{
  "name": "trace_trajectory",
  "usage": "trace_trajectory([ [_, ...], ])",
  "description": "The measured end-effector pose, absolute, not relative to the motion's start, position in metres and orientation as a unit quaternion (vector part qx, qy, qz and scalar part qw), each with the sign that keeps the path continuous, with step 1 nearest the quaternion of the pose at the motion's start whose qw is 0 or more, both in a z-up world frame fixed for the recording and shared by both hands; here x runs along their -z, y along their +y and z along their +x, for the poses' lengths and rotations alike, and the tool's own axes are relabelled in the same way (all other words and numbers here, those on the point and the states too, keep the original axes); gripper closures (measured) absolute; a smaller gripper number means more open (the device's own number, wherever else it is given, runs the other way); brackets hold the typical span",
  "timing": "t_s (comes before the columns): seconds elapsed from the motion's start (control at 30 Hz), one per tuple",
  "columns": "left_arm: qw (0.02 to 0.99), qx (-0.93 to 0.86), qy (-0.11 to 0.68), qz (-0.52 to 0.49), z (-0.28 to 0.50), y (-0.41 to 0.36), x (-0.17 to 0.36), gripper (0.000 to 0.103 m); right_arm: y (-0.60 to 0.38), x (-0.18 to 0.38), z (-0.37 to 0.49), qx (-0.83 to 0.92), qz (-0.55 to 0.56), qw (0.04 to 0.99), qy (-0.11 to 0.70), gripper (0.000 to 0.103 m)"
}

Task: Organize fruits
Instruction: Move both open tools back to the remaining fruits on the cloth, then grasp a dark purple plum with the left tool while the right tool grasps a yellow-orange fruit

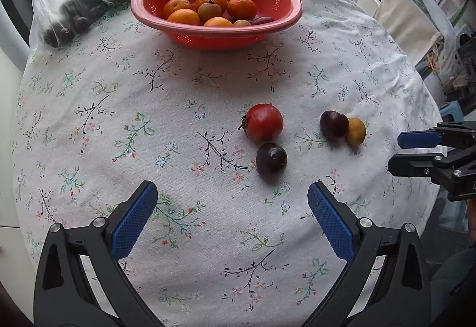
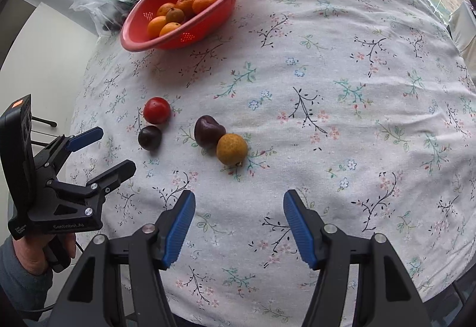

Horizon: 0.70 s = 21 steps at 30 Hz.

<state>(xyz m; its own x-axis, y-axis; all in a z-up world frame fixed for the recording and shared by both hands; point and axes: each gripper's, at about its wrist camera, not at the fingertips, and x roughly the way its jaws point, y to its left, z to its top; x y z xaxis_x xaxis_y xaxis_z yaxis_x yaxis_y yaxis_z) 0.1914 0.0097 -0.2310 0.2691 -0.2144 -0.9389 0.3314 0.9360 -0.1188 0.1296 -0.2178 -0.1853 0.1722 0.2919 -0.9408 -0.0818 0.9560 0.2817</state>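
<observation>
1. The left gripper (image 1: 232, 220) hangs over the floral cotton tablecloth (image 1: 178, 107) with its ribbed blue pads spread wide and nothing between them. The right gripper (image 2: 239, 226) is parted about halfway, also empty.
2. Four loose fruits lie right of the table's middle: a glossy red tomato (image 1: 264, 122) touching a dark purple plum (image 1: 271, 161) just nearer, and further right a heart-shaped dark plum (image 1: 333, 125) pressed against a small, rough, tan-yellow round fruit (image 1: 356, 131).
3. The perforated red plastic colander bowl (image 1: 285, 4) sits at the far side, already holding oranges (image 1: 183, 16) and small fruits, beside a crinkled clear bag of dark fruit (image 1: 68, 17).
4. Likely risk: each pair touches, so a pad closing on one fruit could nudge its neighbour into rolling across the cloth, perhaps off the right edge.
5. The smooth, round skins may slip from the pads, and the soft tomato could bruise under a hard squeeze.
6. The cloth wrinkles, so a low pad might snag it.
</observation>
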Motion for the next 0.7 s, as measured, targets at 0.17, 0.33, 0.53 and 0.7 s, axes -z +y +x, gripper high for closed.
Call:
trace_trajectory([
  [0.17,0.793,0.184,0.578,0.060,0.206,-0.003,0.232,0.003,-0.230,0.186,0.125,-0.111,0.094,0.764,0.629,0.038],
  [0.33,0.781,0.199,0.589,0.060,0.211,-0.014,0.241,0.030,-0.239,0.186,0.123,-0.102,0.098,0.766,0.627,0.038],
  [0.53,0.779,0.200,0.592,0.058,0.209,-0.020,0.247,0.043,-0.238,0.188,0.126,-0.107,0.095,0.765,0.628,0.039],
  [0.7,0.781,0.197,0.590,0.058,0.211,-0.025,0.248,0.051,-0.234,0.190,0.127,-0.116,0.090,0.762,0.631,0.039],
])
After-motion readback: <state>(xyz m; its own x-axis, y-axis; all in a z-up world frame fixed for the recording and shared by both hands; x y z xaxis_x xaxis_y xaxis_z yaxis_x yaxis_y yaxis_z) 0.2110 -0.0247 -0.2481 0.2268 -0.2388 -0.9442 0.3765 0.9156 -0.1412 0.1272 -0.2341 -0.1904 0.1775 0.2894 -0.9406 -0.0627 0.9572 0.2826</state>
